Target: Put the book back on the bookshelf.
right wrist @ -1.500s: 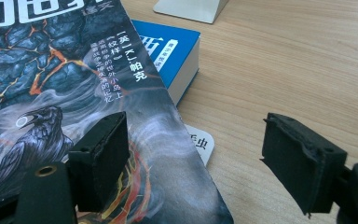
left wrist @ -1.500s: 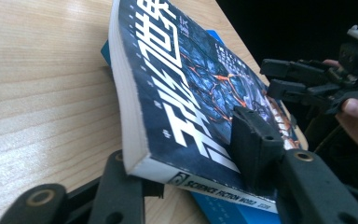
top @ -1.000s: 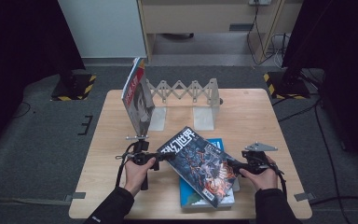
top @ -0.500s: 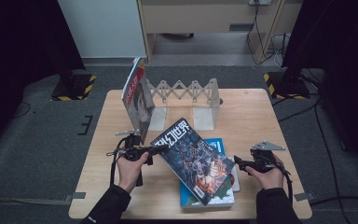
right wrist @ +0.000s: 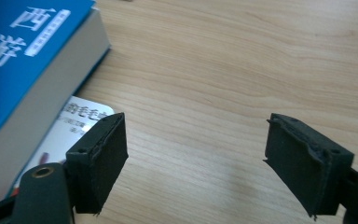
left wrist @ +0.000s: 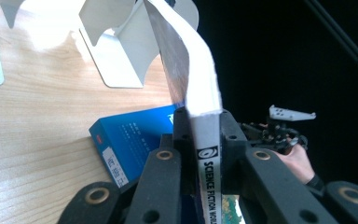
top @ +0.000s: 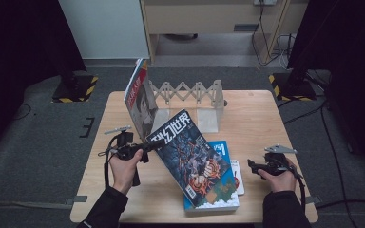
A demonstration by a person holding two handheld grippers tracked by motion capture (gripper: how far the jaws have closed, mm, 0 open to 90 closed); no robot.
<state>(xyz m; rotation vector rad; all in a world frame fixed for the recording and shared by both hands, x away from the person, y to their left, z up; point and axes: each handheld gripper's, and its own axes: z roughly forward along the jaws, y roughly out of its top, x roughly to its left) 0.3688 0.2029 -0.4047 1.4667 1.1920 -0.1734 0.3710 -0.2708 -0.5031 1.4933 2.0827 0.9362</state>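
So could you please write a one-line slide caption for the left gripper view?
Left tool clamped on a magazine's spine, lifted above a blue book on the wooden table.

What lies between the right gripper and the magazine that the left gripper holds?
In the high view, the blue book and a thin white booklet lie between the right gripper and the magazine.

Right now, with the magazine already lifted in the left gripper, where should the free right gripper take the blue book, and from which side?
Take the blue book by its exposed right long edge, coming in level from the right gripper's side. The magazine, clamped in the left gripper, overhangs its left part, and a thin booklet lies under that right edge, so the jaws probably must straddle only the thick block.
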